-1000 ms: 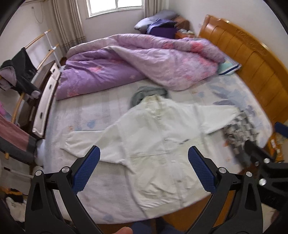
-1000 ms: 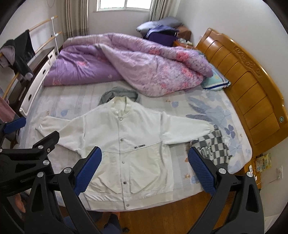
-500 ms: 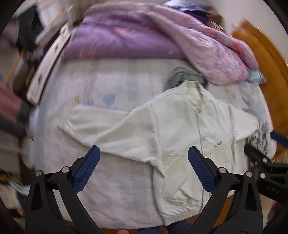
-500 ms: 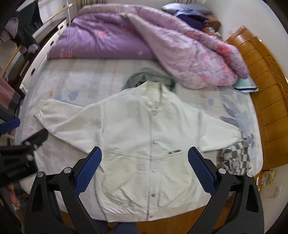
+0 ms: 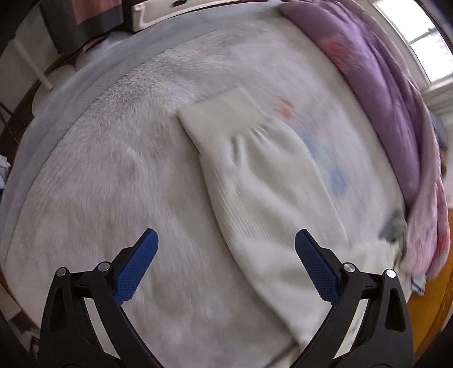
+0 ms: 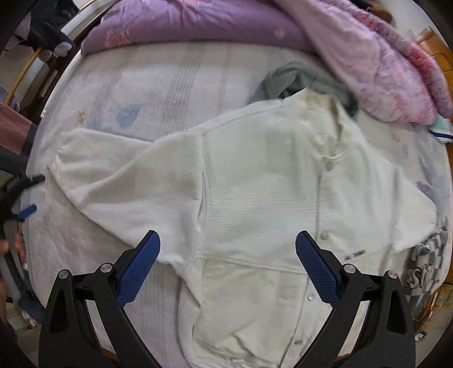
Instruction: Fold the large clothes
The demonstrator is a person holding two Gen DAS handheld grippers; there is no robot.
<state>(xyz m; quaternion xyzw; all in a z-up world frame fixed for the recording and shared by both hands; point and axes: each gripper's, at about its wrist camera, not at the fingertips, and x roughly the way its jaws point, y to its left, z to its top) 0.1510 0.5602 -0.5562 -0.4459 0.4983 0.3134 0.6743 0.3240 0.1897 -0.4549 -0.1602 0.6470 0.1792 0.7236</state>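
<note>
A white snap-front jacket (image 6: 269,181) lies flat, front up, on the bed, sleeves spread out. My left gripper (image 5: 226,249) is open and empty, low over the jacket's left sleeve (image 5: 254,184), a little short of its ribbed cuff (image 5: 218,119). It also shows at the left edge of the right wrist view (image 6: 27,195), just beside the sleeve end. My right gripper (image 6: 228,252) is open and empty above the jacket near the armpit seam and pocket.
A purple quilt (image 6: 198,25) is heaped along the far side of the bed. A grey garment (image 6: 300,82) lies behind the jacket's collar. A checkered cloth (image 6: 424,263) lies at the right by the wooden headboard (image 6: 436,45). The bed's left edge (image 5: 56,107) is near.
Both grippers have come down closer to the bed. The left one swung left toward the sleeve cuff; the right one moved in over the jacket's body. Both stay open.
</note>
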